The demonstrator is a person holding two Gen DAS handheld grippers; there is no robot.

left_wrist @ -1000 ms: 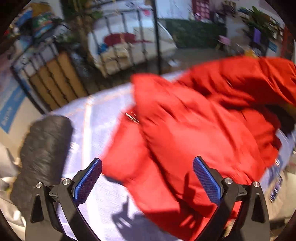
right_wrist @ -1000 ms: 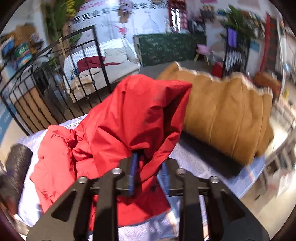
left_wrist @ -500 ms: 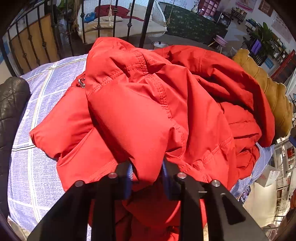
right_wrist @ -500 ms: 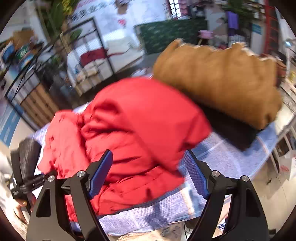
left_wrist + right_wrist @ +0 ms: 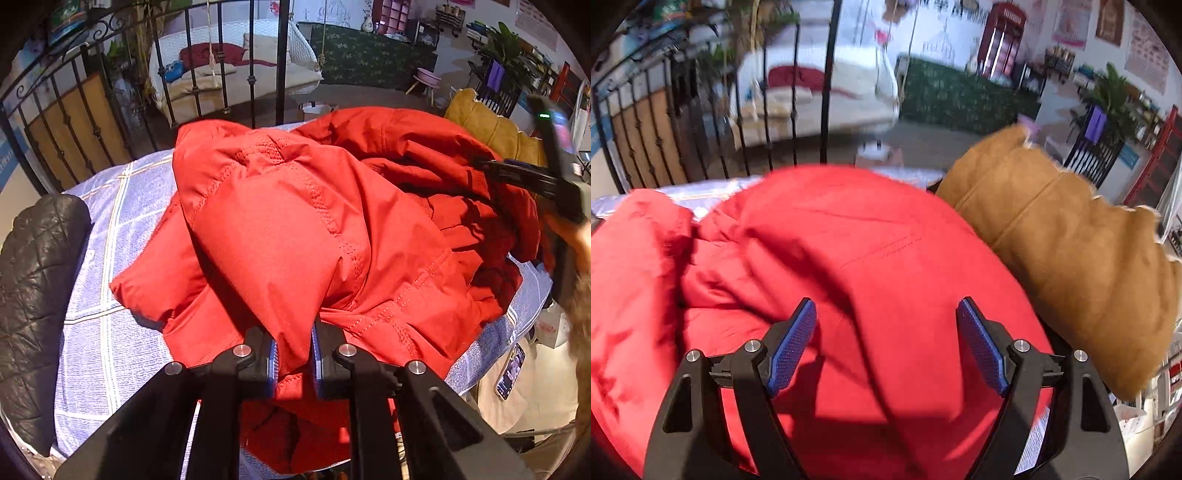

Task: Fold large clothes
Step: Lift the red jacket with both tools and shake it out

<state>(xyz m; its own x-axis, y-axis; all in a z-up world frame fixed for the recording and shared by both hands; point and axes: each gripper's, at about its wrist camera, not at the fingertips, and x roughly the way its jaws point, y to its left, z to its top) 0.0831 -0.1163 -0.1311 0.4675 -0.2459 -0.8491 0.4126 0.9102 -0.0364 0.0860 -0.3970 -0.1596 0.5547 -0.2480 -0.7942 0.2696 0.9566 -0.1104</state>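
On the checked sheet (image 5: 96, 295), left gripper (image 5: 293, 354) clamped on red jacket (image 5: 295, 229), right gripper (image 5: 886, 343) wide above it.

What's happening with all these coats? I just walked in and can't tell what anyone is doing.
A person with a handheld gripper in each hand is folding a red jacket on a blue checked sheet. The left gripper is shut on a fold of the jacket. The right gripper is open above the jacket, gripping nothing. A tan coat lies to the right and a black quilted garment to the left.
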